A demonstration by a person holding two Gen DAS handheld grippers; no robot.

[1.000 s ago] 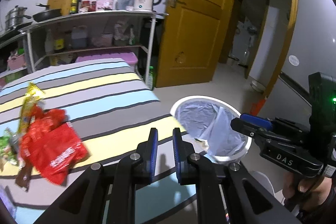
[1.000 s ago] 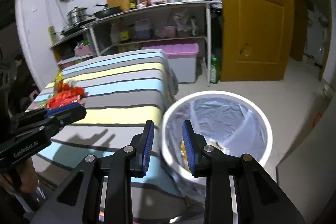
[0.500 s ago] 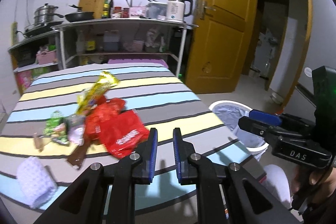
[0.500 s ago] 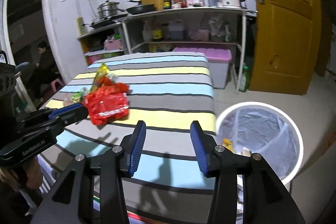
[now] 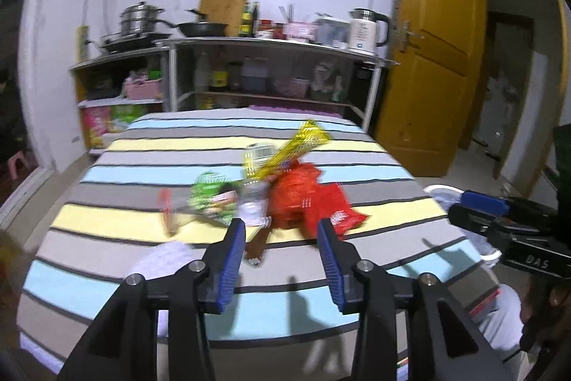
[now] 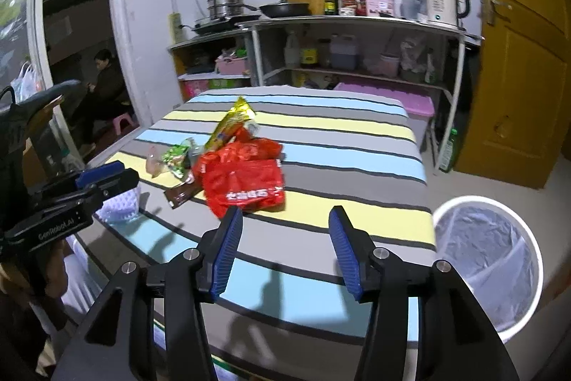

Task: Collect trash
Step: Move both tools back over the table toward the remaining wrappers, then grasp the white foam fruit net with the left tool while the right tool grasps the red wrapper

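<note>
striped table (image 6: 357, 145) carries my trash: a red wrapper (image 6: 246, 184) just ahead of both empty grippers. my left gripper (image 5: 282, 238) and right gripper (image 6: 285, 231) have just been opening, nothing between. white bin (image 6: 485, 259) stands right.

Dim, bluish indoor light, fisheye bending with dark corners; the left wrist view is motion-blurred.
</note>
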